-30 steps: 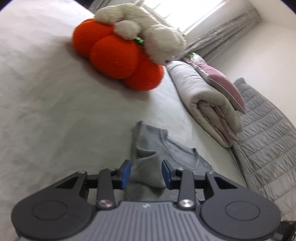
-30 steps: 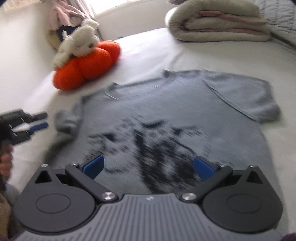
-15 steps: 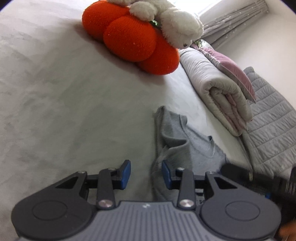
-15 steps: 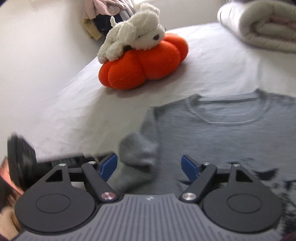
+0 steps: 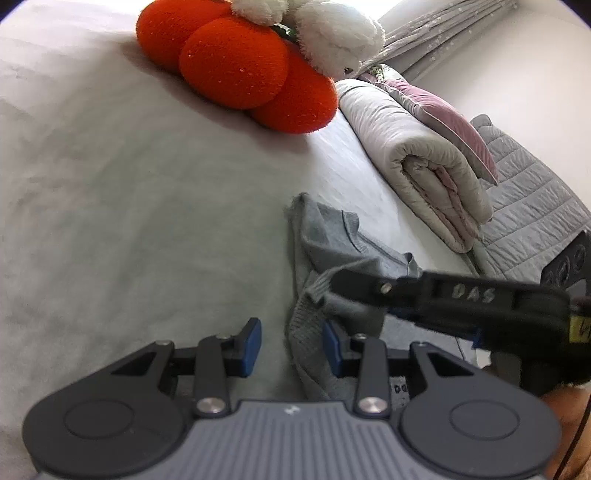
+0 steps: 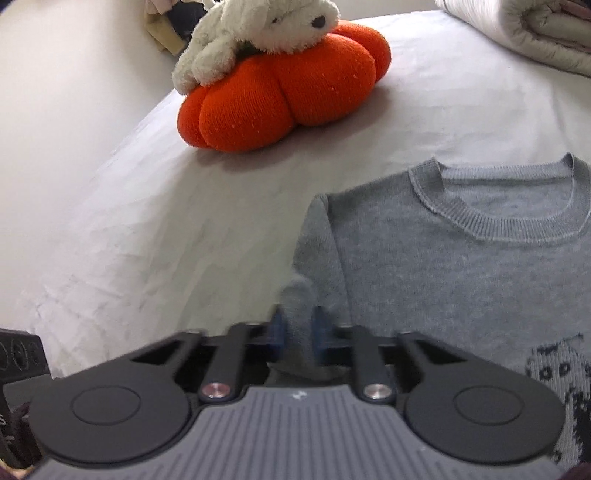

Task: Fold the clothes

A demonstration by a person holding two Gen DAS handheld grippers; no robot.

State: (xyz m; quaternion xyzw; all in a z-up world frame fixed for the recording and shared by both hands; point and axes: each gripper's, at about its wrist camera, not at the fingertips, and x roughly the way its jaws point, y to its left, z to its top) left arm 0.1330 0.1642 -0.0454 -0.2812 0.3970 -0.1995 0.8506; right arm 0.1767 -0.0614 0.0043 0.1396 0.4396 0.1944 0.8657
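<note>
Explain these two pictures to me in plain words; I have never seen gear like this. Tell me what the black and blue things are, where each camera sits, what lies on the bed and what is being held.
No robot here: a person holds one two-finger tool in each hand, each with a camera looking along its blue-padded fingers. The left camera shows the left hand-held gripper, open, one pad at the edge of a grey sweater; the black bar crossing that picture is the right tool seen from the side. The right camera shows the right hand-held gripper shut on the sweater's bunched sleeve. The sweater lies face up on a white bed sheet, collar away from the camera. Further back are an orange pumpkin cushion with a white plush dog lying on it, and a rolled duvet.
</note>
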